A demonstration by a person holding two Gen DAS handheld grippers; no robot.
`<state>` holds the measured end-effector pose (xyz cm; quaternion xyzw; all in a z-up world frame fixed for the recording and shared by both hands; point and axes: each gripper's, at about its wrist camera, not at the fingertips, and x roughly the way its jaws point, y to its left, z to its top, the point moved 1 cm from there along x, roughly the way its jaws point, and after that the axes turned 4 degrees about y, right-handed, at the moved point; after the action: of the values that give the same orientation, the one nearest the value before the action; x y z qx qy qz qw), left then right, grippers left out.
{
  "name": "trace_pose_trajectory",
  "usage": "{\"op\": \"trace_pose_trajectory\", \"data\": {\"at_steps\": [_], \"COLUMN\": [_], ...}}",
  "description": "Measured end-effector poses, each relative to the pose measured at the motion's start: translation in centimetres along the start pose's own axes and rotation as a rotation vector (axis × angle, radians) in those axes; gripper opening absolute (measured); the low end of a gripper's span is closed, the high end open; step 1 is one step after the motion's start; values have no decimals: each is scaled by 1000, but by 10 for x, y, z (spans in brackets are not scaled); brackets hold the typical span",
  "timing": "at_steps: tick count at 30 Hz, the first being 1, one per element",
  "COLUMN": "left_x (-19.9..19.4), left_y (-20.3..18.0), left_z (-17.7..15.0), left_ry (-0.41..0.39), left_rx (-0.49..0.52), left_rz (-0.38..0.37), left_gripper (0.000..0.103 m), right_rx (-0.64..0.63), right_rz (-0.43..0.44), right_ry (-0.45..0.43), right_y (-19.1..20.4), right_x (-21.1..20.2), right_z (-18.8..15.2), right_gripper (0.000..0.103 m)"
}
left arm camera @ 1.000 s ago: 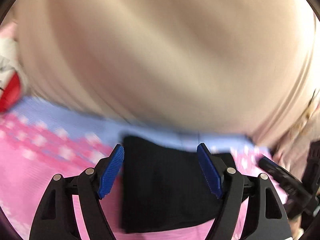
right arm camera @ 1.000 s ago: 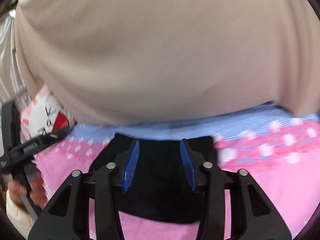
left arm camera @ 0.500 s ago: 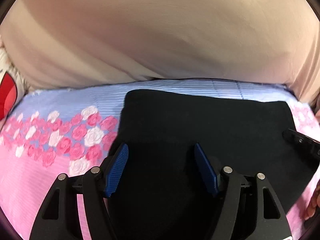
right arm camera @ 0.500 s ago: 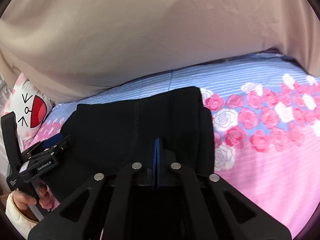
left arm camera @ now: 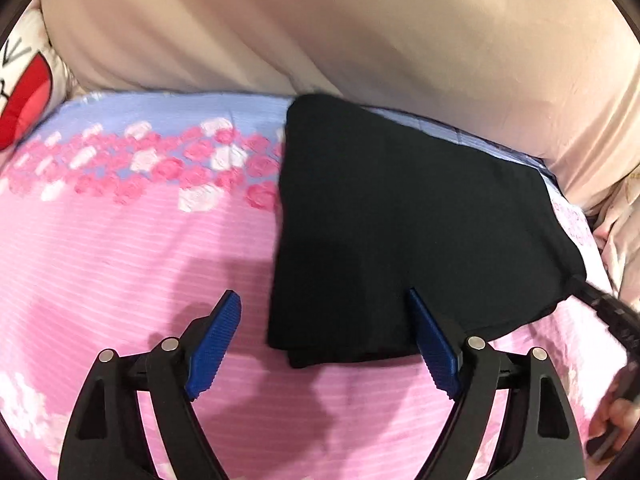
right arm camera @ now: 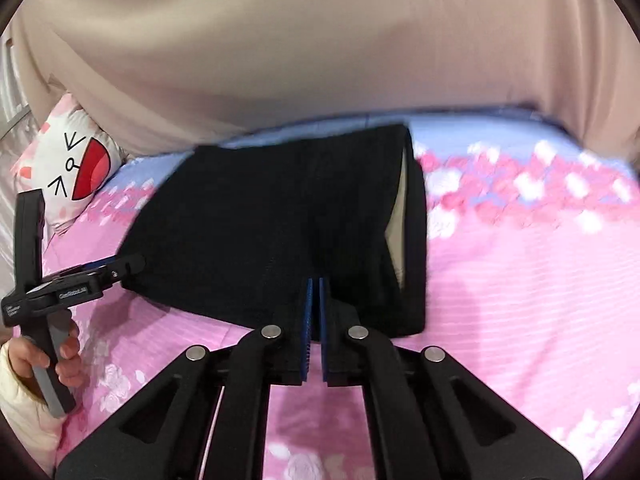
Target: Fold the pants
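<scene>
Floral bed, folded black pants

I had the folded pants lying on the bedspread, their far edge close under the draped sheet behind. A cushion sat at the far left, against that sheet. My left gripper hung over the pants' near left corner — my right gripper at their near edge, toward the right end.
</scene>
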<state>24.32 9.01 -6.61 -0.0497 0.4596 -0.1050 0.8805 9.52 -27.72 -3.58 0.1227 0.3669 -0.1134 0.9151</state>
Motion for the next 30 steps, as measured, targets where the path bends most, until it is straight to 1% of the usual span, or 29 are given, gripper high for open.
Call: {"op": "trace_pose_trajectory", "data": {"at_steps": [1,2,3,4,5,6,7,8,10,12,13,14,15,16,17,18,19,20,21,22,23,25,26,27,28,30], "left_x": [1,5,8,13,15,7,-1,-12,-39,-48,-46,-39,-29,-22,-16,-10,-5,-3,0,4,6,19,25,27,28,26], "left_y": [-1,-5,-8,-10,-8,-7,-4,-3,-2,-4,-8,-12,-15,-17,-20,-22,-23,-24,-27,-27,-28,-25,-23,-22,-22,-22], "left_z": [1,1,0,-1,-3,-5,-5,-5,-8,-11,-13,-14,-15,-17,-20,-22,-23,-24,-25,-24,-25,-23,-23,-24,-23,-22], "left_ry": [-2,2,9,13,15,15,10,-4,-57,-68,-56,-37,-16,2,18,31,35,37,38,42,46,66,76,69,63,71], "left_rx": [4,14,25,39,41,29,18,11,31,42,54,64,67,68,68,67,71,76,85,92,96,101,100,106,116,112], "left_rz": [12,28,42,64,63,39,20,7,25,37,30,28,35,34,31,33,38,49,65,77,95,136,156,166,175,177], "left_gripper": [82,83,85,88,88,87,85,85,84,84,84,84,84,84,84,84,84,84,84,84,84,84,87,87,88,88], "right_rx": [-8,-25,-35,-24,30,53,64,61,39,54,53,45,37,27,11,7,14,29,34,33,37,63,65,72,88,102], "right_rz": [10,-10,-38,-39,29,48,53,28,-40,-30,-28,-19,-21,-35,-60,-60,-38,-1,8,-8,-5,7,-11,-28,-17,7], "right_ry": [-6,6,38,69,57,63,66,56,18,-19,-29,-30,-24,-23,-27,-21,-16,-10,-1,10,26,26,23,29,40,30], "right_y": [0,-2,-8,-22,-36,-41,-43,-42,-40,-42,-41,-36,-34,-28,-27,-27,-18,-21,-24,-26,-30,-38,-44,-49,-54,-55], "right_x": [-2,2,12,19,19,15,8,-4,-30,-49,-52,-48,-41,-30,-23,-16,-4,1,7,15,22,19,17,20,26,23], "right_z": [1,1,-1,-7,-11,-13,-13,-16,-21,-24,-23,-20,-18,-15,-15,-14,-9,-7,-5,-2,0,2,1,-1,-4,-4], "right_gripper": [5,2,0,0,0,0,0,6,7,9,21,55,79,85,81,77,63,55,51,31,27,22,22,22,22,23]}}
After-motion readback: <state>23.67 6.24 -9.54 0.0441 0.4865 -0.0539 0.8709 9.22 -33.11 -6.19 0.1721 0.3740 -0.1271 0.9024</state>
